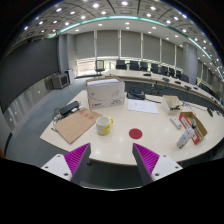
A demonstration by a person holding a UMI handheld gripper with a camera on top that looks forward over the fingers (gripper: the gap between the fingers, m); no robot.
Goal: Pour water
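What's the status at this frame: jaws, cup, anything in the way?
Gripper jaws open, holding nothing. Yellow cup upright on the table, ahead of the jaws, untouched. Red coaster beside it; path to cup unobstructed.

Rows of ceiling spotlights (95,8) are lighting the room evenly and brightly, casting only soft shadows on the pale worktop (150,140), while the wide-angle lens is bending straight lines strongly toward the rim and blurring fine detail there.
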